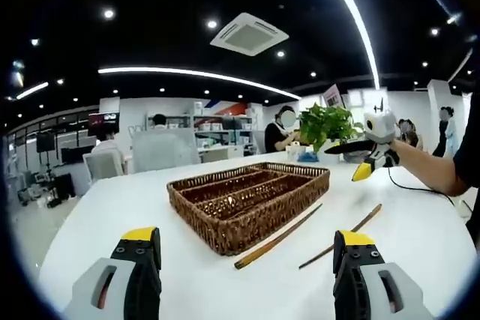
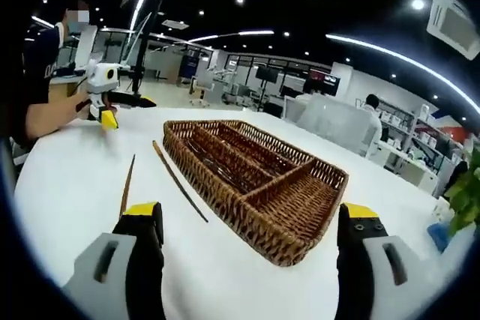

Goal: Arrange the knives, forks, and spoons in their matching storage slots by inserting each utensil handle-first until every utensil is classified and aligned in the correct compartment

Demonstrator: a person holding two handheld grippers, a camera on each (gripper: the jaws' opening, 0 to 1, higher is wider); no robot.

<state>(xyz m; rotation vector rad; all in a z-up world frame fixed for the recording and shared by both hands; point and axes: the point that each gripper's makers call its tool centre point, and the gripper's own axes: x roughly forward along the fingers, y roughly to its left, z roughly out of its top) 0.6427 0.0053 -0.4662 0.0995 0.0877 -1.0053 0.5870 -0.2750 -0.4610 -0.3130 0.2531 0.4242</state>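
Observation:
A brown wicker cutlery tray [image 1: 225,236] lies in the middle of the white table, with long slots and one cross slot that look empty. Two long thin brown sticks [image 1: 279,235] [image 1: 342,237] lie on the table beside it. In the right gripper view the tray [image 2: 289,241] sits ahead and the sticks [image 2: 178,180] [image 2: 127,183] lie to its left. My left gripper [image 1: 246,243] is open, low over the table before the tray, holding nothing. My right gripper [image 2: 251,219] is open and bare too. Each shows in the other view, raised and open: right gripper [image 1: 346,161], left gripper [image 2: 129,110].
A potted green plant [image 1: 327,123] stands at the table's far end, with a thin black cable [image 1: 420,186] nearby. A person's arm [image 1: 439,170] reaches in from the right. People sit at desks in the office behind. Bare white tabletop [image 2: 67,177] surrounds the tray.

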